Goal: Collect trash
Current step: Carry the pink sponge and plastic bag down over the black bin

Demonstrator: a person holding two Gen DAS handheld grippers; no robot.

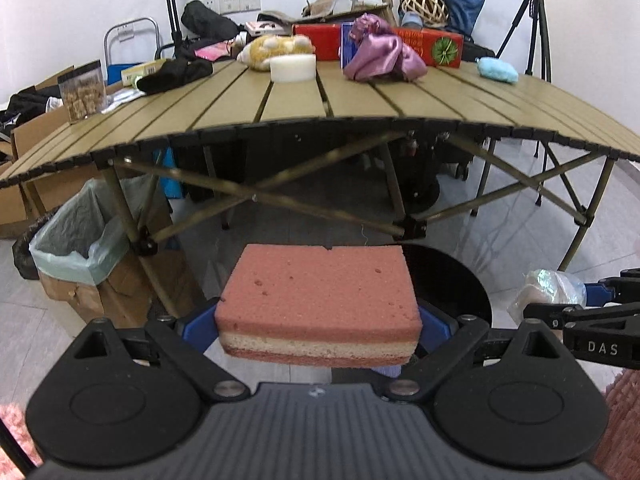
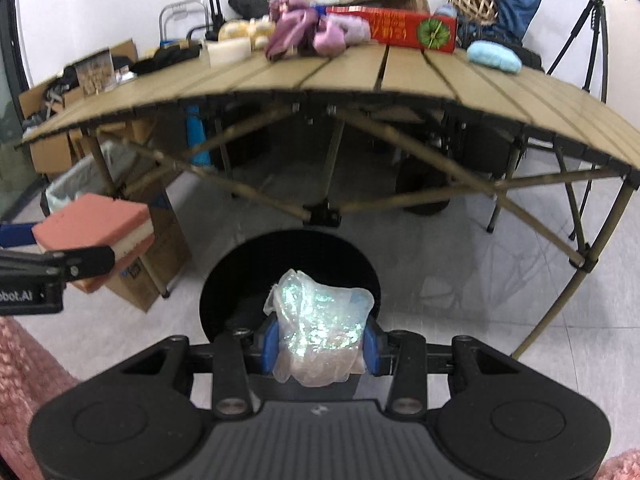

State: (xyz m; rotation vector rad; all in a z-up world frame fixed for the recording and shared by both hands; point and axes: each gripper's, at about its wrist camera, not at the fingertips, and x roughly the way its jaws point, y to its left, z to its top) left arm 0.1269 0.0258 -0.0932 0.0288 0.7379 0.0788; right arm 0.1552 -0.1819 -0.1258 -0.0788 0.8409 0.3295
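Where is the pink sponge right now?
The pink sponge is clamped in the left gripper, low centre in the left wrist view, above the black bin before the table.

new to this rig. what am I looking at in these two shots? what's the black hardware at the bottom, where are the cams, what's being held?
No robot arm here: a person carries a two-finger gripper in each hand, each with a fisheye camera looking along its fingers.

Left wrist view: the left gripper is shut on a pink layered sponge.

Right wrist view: the right gripper is shut on a crumpled iridescent plastic wrapper, above a round black bin.

Behind stands a slatted folding table with a purple satin cloth, a red box and a light blue pouch.
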